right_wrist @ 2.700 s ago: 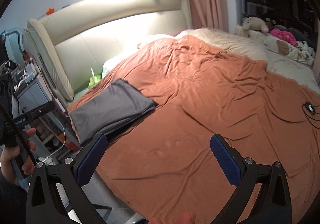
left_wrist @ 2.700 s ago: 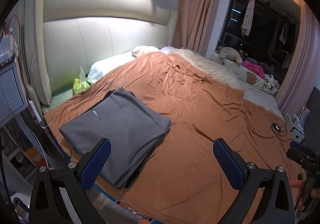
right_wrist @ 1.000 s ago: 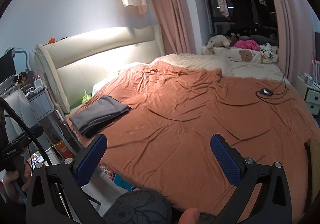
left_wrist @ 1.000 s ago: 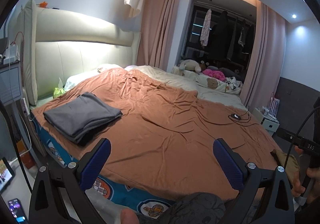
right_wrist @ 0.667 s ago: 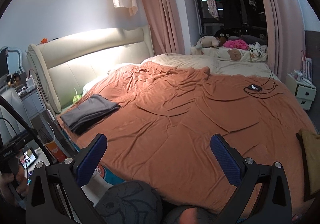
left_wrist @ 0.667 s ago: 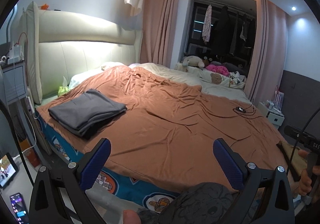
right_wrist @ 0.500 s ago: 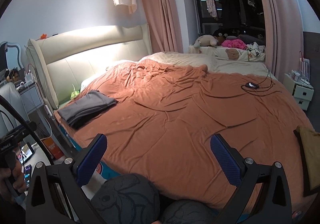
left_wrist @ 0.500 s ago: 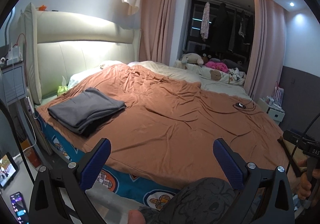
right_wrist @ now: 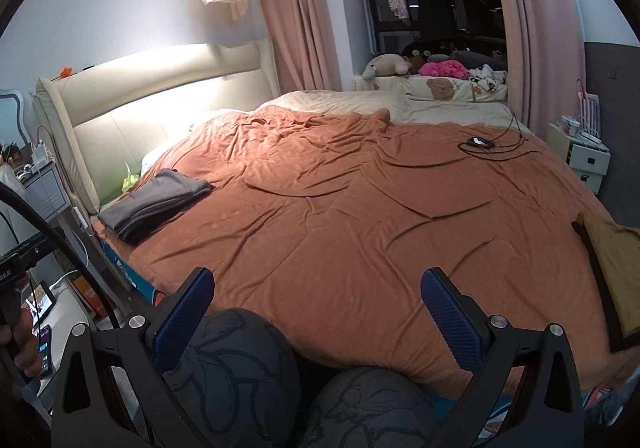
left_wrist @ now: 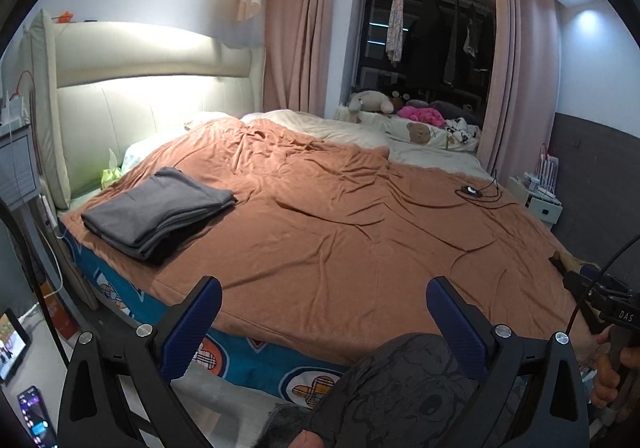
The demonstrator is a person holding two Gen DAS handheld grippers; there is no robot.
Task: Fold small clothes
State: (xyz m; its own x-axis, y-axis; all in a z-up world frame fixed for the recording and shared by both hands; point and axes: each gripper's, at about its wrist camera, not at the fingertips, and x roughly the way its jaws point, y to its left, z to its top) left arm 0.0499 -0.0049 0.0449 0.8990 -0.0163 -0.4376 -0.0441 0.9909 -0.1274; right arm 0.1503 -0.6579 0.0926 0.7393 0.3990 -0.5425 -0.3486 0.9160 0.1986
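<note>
Nearest, the left gripper (left_wrist: 322, 322) and right gripper (right_wrist: 314, 312) are hovering with blue-padded jaws spread wide, gripping nothing, above the person's dark patterned trouser knees (right_wrist: 240, 376). Beyond, the rumpled rust-orange bedspread (left_wrist: 340, 224) is stretching away. On its far left corner, the folded grey garment (left_wrist: 156, 207) is lying, probably a stack of layers, near the cream padded headboard (left_wrist: 140, 87).

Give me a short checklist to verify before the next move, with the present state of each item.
1. Left gripper open and empty: ok.
2. Right gripper open and empty: ok.
3. Folded gray garment lying flat near the headboard corner: ok.
4. Brown blanket has bare working space: ok.
5. Black device with cable stays far from that space: ok.
6. Next small garment within view: cannot tell.
</note>
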